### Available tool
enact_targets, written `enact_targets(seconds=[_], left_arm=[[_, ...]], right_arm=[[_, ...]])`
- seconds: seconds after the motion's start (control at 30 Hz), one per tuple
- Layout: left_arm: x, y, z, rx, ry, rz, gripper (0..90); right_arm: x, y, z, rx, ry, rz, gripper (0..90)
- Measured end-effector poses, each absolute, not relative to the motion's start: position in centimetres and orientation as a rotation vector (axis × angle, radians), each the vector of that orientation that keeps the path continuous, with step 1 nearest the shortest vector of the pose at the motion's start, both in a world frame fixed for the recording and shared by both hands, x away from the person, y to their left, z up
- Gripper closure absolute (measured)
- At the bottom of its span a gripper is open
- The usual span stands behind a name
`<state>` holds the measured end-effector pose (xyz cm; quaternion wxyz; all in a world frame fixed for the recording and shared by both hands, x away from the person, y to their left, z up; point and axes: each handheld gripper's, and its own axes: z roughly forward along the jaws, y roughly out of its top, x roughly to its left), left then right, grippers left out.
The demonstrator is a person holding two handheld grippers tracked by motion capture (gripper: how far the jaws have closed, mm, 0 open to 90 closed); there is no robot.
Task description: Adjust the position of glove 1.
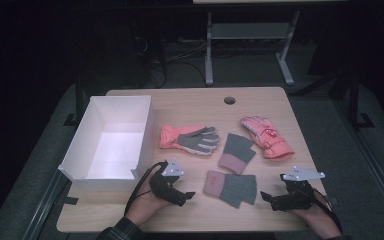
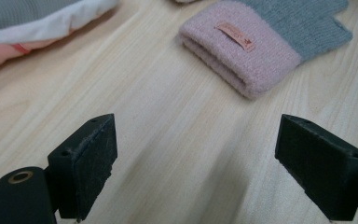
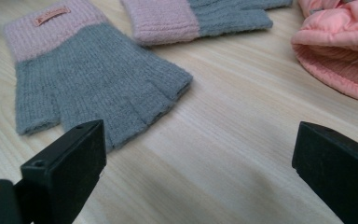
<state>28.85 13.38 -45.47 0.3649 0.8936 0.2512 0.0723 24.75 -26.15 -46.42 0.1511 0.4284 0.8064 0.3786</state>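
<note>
Both fingers [image 3: 196,172] open; grey knit glove [image 3: 93,88] just ahead, untouched.

A white box [image 1: 111,137] sits on the left side of the wooden table [image 1: 190,102]. An orange and grey glove [image 1: 187,138] lies just right of it. A pink glove [image 1: 266,136] lies farther right.
</note>
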Motion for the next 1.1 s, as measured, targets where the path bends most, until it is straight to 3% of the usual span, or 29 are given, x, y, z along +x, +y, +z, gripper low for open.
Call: enact_targets(seconds=[0.47,0.67,0.7,0.77,0.83,0.87,0.9,0.97,1.0,1.03,1.07,1.1], left_arm=[[28.5,13.1,-45.3,2.31,0.617,0.192,13.7],[28.3,13.2,-45.3,2.306,0.612,0.204,14.5],[28.3,13.2,-45.3,2.309,0.612,0.203,15.9],[28.4,13.3,-45.2,2.308,0.612,0.203,17.1],[28.3,13.4,-45.1,2.307,0.613,0.201,24.5],[28.4,13.3,-44.9,2.301,0.605,0.194,24.5],[28.5,13.1,-44.7,2.287,0.597,0.184,33.8],[28.5,13.0,-44.5,2.275,0.591,0.171,48.5],[28.6,12.8,-44.3,2.265,0.588,0.17,48.5],[28.6,12.6,-44.0,2.259,0.587,0.166,54.4],[28.7,12.4,-43.8,2.261,0.569,0.165,61.9],[28.8,12.2,-43.6,2.26,0.563,0.164,75.4]], right_arm=[[24.6,-26.5,-45.5,1.26,2.323,1.114,6.6],[24.3,-25.9,-44.6,1.25,2.318,1.119,19.4],[24.2,-25.6,-44.5,1.243,2.333,1.124,27.3],[24.3,-25.2,-44.5,1.231,2.345,1.13,34.9],[24.3,-25.1,-44.4,1.229,2.352,1.133,39.2],[24.3,-24.9,-44.4,1.226,2.363,1.136,45.5],[24.3,-24.5,-44.3,1.2,2.389,1.143,56.7],[24.3,-24.0,-44.3,1.194,2.405,1.148,66.3],[24.3,-24.0,-44.3,1.194,2.405,1.148,66.3],[24.3,-23.7,-44.3,1.185,2.42,1.148,71.0],[24.2,-23.4,-44.4,1.178,2.428,1.148,76.0],[24.3,-23.0,-44.4,1.161,2.447,1.147,84.3]])
